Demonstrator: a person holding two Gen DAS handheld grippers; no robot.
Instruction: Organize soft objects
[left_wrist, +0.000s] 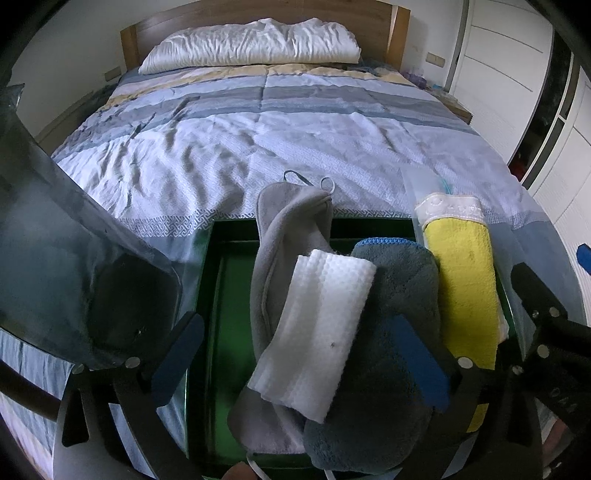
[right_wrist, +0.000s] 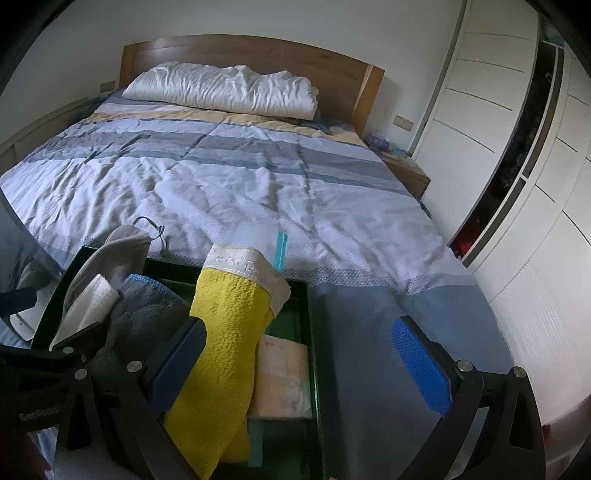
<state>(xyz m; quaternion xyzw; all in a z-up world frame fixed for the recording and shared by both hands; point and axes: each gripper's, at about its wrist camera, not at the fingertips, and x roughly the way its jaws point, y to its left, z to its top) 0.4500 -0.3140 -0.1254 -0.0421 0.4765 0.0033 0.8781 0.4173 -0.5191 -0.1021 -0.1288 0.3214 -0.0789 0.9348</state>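
Note:
A green tray (left_wrist: 218, 295) sits at the foot of the bed. Folded cloths stand in it side by side: a light grey cloth (left_wrist: 275, 236), a white waffle cloth (left_wrist: 321, 325), a dark grey plush cloth (left_wrist: 399, 291) and a yellow cloth with a white lace edge (left_wrist: 461, 273). My left gripper (left_wrist: 299, 363) is open, its jaws wide apart over the white and dark grey cloths. My right gripper (right_wrist: 301, 363) is open beside the yellow cloth (right_wrist: 229, 325), over the tray's right edge (right_wrist: 312, 332). A beige folded item (right_wrist: 282, 380) lies low in the tray.
The bed (left_wrist: 277, 140) has a blue striped quilt and a white pillow (left_wrist: 255, 46) at the wooden headboard. White wardrobes (right_wrist: 517, 166) line the right side. A dark translucent bag (left_wrist: 74, 266) lies left of the tray. A clear zip pouch (right_wrist: 258, 240) stands behind the yellow cloth.

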